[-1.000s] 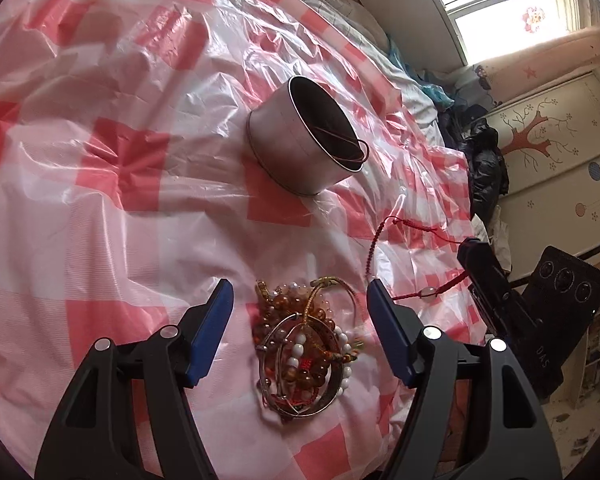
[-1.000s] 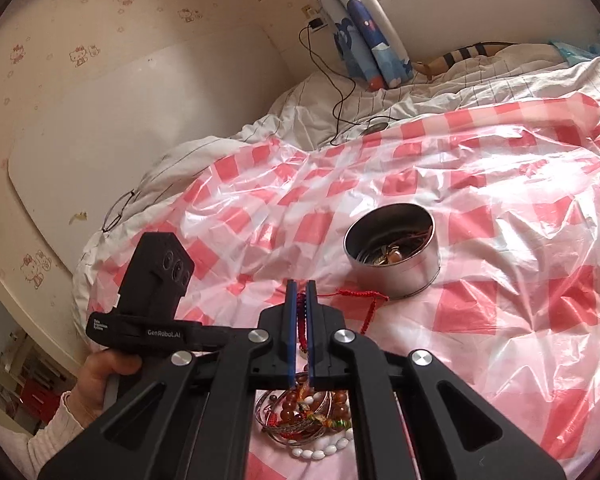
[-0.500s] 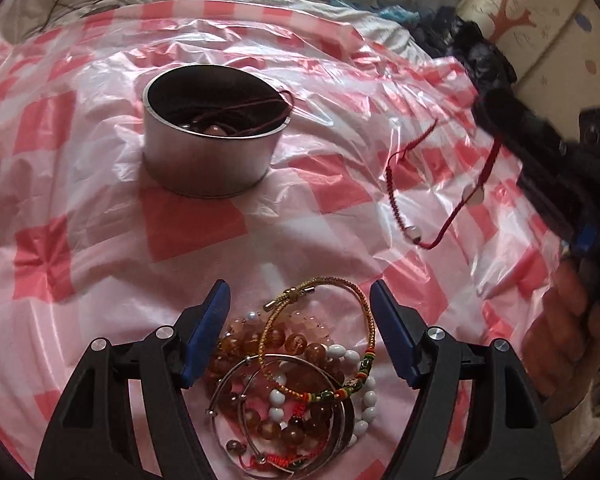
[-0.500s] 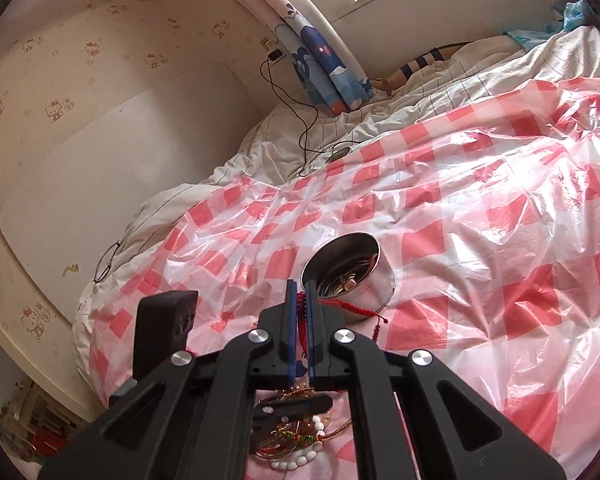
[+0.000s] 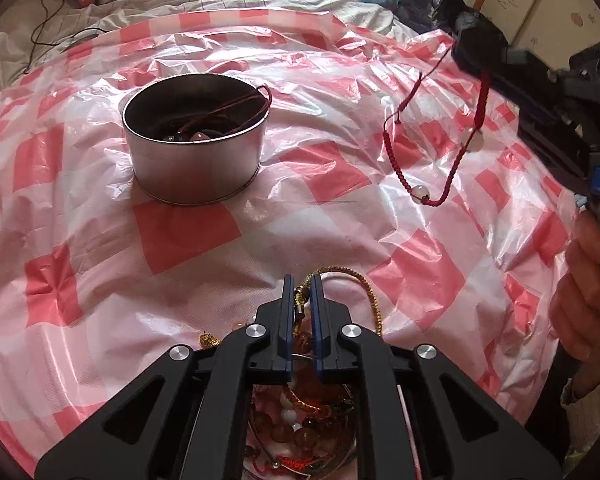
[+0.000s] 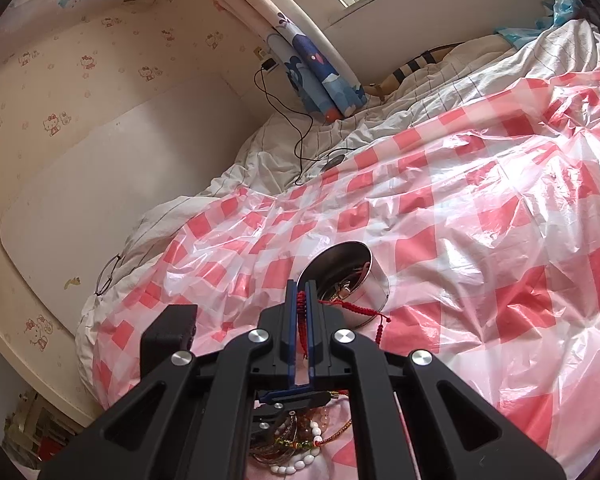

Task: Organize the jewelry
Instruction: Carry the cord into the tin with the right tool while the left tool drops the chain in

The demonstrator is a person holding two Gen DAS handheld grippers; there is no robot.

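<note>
A round metal tin (image 5: 196,148) holding some jewelry stands on the red-and-white checked plastic sheet (image 5: 340,176); it also shows in the right wrist view (image 6: 352,276). My left gripper (image 5: 301,286) is shut on a gold cord bracelet (image 5: 364,288) at the top of a pile of bead bracelets (image 5: 300,428). My right gripper (image 6: 300,290) is shut on a red cord bracelet (image 6: 348,308) and holds it in the air; in the left wrist view the red cord bracelet (image 5: 432,160) dangles to the right of the tin.
The sheet covers a bed with white bedding (image 6: 260,160) behind it. A black cable (image 6: 300,132) and a blue curtain (image 6: 320,76) are at the far side. Glasses (image 6: 108,276) lie at the bed's left edge.
My left gripper has closed from wide open onto the gold cord bracelet. My right gripper has lifted the red cord bracelet higher and toward the tin.
</note>
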